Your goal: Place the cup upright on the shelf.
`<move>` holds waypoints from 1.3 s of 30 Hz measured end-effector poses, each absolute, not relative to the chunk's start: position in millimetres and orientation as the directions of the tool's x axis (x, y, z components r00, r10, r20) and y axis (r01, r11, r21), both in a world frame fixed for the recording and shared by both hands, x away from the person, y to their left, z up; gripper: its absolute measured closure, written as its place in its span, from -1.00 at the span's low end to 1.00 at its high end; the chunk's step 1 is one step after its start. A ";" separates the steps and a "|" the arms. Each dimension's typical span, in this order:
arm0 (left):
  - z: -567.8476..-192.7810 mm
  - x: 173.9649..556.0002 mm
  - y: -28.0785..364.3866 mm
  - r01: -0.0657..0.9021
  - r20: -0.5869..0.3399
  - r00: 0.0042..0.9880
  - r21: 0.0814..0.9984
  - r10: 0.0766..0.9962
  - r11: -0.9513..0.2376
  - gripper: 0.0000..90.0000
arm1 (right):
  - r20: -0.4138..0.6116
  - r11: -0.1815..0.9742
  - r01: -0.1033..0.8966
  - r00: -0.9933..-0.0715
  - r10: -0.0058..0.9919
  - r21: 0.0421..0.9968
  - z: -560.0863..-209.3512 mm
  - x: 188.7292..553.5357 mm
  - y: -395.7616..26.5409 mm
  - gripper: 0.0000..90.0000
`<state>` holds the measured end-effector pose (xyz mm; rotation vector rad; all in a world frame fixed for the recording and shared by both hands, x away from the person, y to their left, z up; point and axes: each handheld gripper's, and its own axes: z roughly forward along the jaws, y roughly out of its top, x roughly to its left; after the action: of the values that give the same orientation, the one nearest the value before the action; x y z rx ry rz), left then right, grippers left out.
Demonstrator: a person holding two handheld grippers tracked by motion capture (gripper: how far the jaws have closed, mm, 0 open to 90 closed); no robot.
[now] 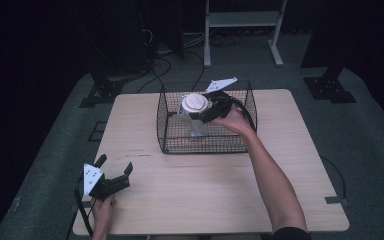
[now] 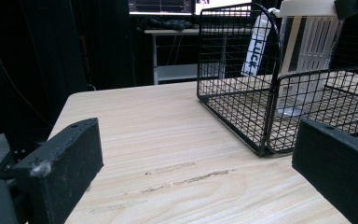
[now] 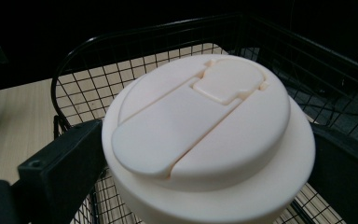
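Your right gripper (image 1: 206, 112) is reaching over the basket's (image 1: 167, 127) right rim and standing with its jaws spread to either side of the cup (image 1: 195, 107), which is sitting upright inside the wire basket toward its back left; whether the pads are pressing on the cup cannot be told from the pictures. Your left gripper (image 1: 115, 167) is resting released and holding nothing at the table's (image 1: 205, 190) front left corner, well apart from the basket, with bare tabletop lying between them. A white label (image 2: 257, 46) behind the cup is showing dark vertical letters, only partly readable through the wire.
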<state>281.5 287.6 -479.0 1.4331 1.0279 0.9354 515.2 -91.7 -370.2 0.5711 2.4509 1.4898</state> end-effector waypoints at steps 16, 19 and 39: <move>-479.0 281.6 287.1 0.095 0.009 0.315 0.995 0.949 -0.041 -0.98 | 0.012 0.366 0.204 -0.886 0.464 0.908 -354.1 509.3 -98.8 -0.96; -479.0 281.7 287.0 0.096 0.009 0.314 0.995 0.949 -0.041 -0.98 | 0.011 0.361 0.205 -0.880 0.474 0.910 -350.9 507.7 -100.3 -0.96; -479.1 281.7 286.2 0.097 0.012 0.310 0.994 0.951 -0.044 -0.98 | 0.001 0.356 0.196 -0.877 0.481 0.914 -327.5 479.7 -120.8 -0.96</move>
<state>281.7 286.2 -479.1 1.4373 1.0316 0.9426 479.7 -120.8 -327.5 0.6037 2.3535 1.5290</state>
